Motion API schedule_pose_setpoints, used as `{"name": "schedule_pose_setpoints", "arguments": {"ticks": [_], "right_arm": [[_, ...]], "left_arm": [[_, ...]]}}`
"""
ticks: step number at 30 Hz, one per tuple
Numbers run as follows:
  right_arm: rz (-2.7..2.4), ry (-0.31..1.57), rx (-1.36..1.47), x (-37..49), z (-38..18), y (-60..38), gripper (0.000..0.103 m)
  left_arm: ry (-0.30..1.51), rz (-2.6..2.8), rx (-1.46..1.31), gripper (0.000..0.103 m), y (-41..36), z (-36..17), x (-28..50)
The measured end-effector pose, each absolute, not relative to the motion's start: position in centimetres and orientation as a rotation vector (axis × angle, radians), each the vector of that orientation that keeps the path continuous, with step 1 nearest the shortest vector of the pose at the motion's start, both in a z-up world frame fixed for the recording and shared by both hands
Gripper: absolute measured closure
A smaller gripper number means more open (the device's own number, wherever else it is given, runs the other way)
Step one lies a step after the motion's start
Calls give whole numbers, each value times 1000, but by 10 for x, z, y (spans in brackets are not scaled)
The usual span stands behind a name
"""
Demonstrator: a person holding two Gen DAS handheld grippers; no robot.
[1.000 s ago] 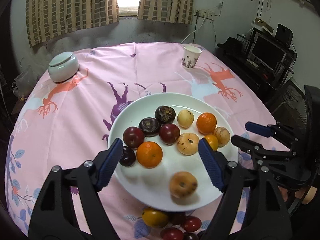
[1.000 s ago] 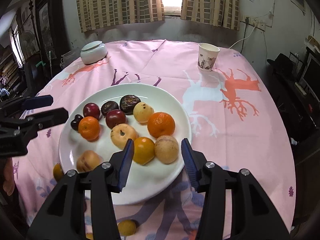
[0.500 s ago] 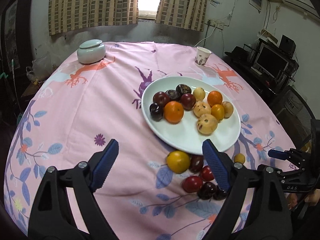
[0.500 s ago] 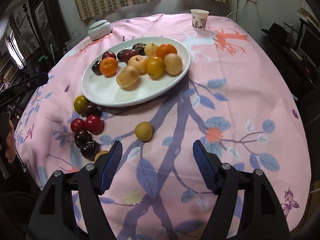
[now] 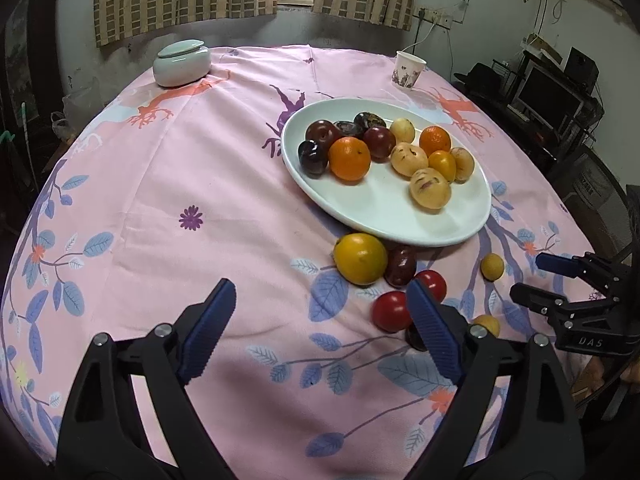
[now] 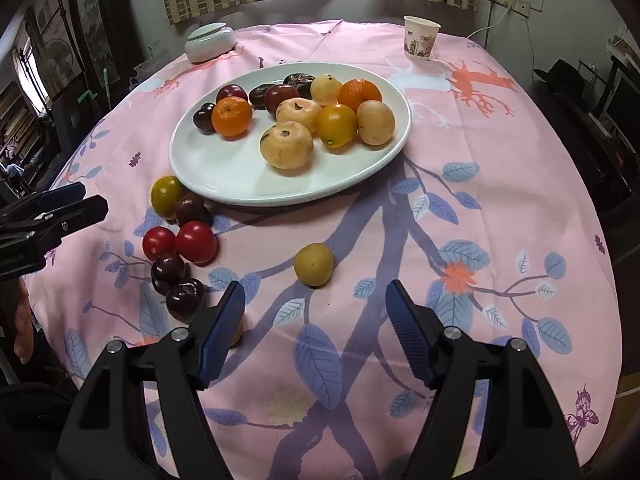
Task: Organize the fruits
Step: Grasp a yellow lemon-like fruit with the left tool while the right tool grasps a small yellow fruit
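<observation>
Change since earlier: both grippers have been drawn back from over the plate, so that the near cloth and the loose fruit in front of the plate are now in view; both sets of jaws stand wider than a second ago.
Left gripper (image 5: 316,316): held over bare pink cloth near the table's front edge, jaws spread wide with nothing between them. Its blue pads (image 5: 208,322) are clear of any fruit, though the right-hand pad overlaps the red fruit behind it in the left wrist view.
Right gripper (image 6: 314,314): jaws parted and empty, pointed down at the cloth. A small yellow-brown fruit (image 6: 313,264) lies just ahead of the gap, untouched.
Plate (image 6: 224,176): white, oval, set on the tablecloth (image 6: 500,168) past the grippers. Two oranges, several dark plums, a yellow fruit and pale tan fruits are gathered toward its far half; the near half is bare.
Loose fruit: a yellow citrus (image 5: 360,258) rests against the plate's near rim, with a dark plum (image 5: 400,266) touching it. Two red fruits (image 6: 180,242) lie side by side just nearer, and two dark plums (image 6: 176,284) nearer again.
Background: a lidded ceramic jar (image 5: 182,62) and a paper cup (image 5: 408,69) stand at the far edge, well apart.
</observation>
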State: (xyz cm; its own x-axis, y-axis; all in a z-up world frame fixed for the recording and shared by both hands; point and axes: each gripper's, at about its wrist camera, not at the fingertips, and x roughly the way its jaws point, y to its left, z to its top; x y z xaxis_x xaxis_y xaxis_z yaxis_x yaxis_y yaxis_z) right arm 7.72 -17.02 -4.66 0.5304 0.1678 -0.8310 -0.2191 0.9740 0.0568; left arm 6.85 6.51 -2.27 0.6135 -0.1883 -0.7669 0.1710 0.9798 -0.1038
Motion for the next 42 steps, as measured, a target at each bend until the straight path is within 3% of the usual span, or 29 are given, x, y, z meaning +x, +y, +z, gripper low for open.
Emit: {"name": "schedule_pose_setpoints", "arguments": {"ticks": [7,9,10,13,30,33,34,36,42], "right_arm": [[216,976,-60,95,-54,-167,30],[239,995,-49,100,-59,-163,41],[255,1009,-45,103,-62,-160,56],[265,1053,-43,111,-76,-156,77],[283,1028,67,88,-67,-186,78],[294,1037,93,91,-70,-187,78],[297,1040,101,92,-72,-188,78],[299,1045,107,92,-73,-187,78],[298,1024,84,88,-66,-184,78]], "left_arm": [[896,-192,-14,14,70,-29,68],[901,-190,-22,14,73,-30,69],[904,-189,-25,14,74,-31,69],[913,-196,-33,14,75,-32,74],[1030,-242,-21,13,47,-69,125],[1043,-250,-75,26,52,-72,132],[1035,-276,-73,46,48,-72,131],[1020,-304,-38,63,35,-68,126],[1004,-300,-55,63,37,-65,122]]}}
